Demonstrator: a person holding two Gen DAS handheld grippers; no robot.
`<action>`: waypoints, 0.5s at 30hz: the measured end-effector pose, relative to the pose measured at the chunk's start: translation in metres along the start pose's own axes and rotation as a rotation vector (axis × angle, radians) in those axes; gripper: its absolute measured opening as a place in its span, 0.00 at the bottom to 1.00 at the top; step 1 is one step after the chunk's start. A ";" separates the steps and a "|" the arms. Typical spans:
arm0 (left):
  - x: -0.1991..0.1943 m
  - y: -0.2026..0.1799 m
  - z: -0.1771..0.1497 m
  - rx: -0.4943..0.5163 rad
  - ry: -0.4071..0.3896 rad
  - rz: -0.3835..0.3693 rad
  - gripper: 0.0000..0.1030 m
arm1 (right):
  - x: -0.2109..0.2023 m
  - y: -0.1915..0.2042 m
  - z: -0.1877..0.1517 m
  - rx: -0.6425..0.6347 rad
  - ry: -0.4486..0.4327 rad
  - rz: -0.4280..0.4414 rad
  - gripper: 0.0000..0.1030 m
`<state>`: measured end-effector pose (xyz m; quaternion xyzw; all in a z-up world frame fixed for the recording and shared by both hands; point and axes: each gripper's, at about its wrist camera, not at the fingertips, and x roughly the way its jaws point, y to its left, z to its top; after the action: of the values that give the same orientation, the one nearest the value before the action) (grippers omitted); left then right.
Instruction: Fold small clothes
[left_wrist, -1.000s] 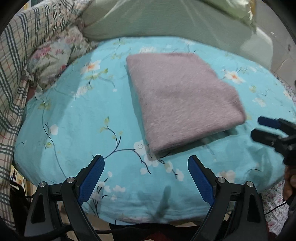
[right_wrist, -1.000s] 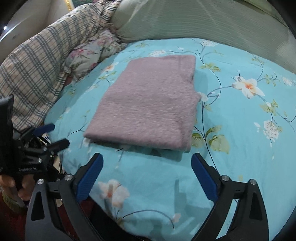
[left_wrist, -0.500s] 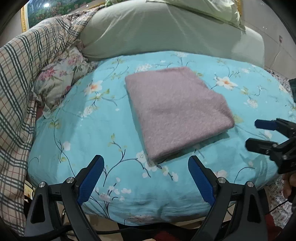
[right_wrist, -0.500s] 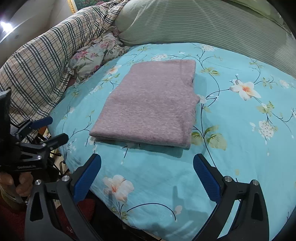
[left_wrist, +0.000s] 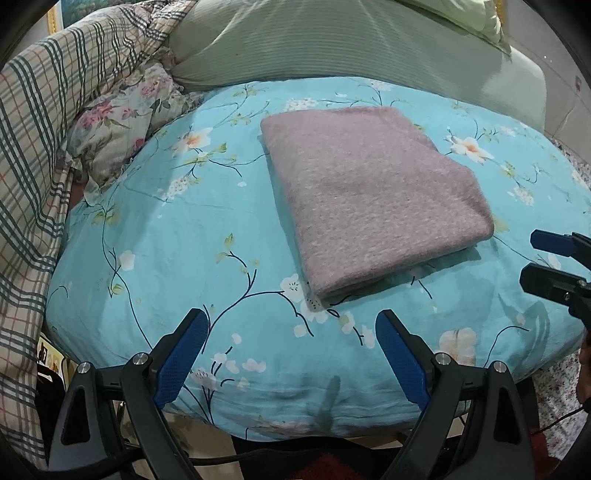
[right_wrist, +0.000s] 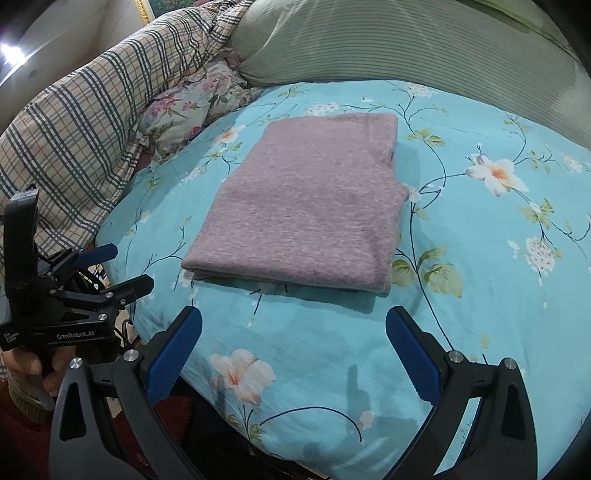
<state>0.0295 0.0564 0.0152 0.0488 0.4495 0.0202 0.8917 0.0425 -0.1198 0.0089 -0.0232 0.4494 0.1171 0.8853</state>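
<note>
A folded mauve garment (left_wrist: 373, 206) lies flat as a neat rectangle on the blue flowered bedsheet (left_wrist: 177, 236), near the middle of the bed, its thick folded edge toward the cameras. Nothing touches it. Compared with a second ago it sits in the same spot and shape, but it now appears farther from both cameras, and more of the sheet shows in front of it: both tools have drawn back from the bed.

The left tool (left_wrist: 290, 339) hangs over the near edge of the bed with its blue pads wide apart and empty, well short of the garment. The right tool (right_wrist: 293, 338) is likewise spread apart and empty, just in front of the garment's near edge. Each tool shows in the other's view, off to the side of the bed, with a hand (right_wrist: 27, 373) gripping the left one.

Behind the garment lies a green striped pillow (left_wrist: 332, 40); to the left sit a flowered pillow (left_wrist: 122, 122) and a plaid blanket (left_wrist: 37, 122).
</note>
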 end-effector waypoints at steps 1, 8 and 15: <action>0.000 0.001 0.001 -0.001 -0.002 -0.001 0.90 | -0.001 0.000 0.001 0.000 -0.004 0.001 0.97; -0.001 0.001 0.002 -0.009 -0.003 -0.004 0.90 | -0.003 0.001 0.002 0.005 -0.010 0.004 0.97; 0.000 -0.002 0.002 -0.009 0.000 -0.003 0.90 | 0.002 0.004 0.001 0.004 0.006 0.006 0.97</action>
<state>0.0312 0.0545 0.0163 0.0442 0.4496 0.0206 0.8919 0.0438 -0.1151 0.0078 -0.0205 0.4523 0.1191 0.8836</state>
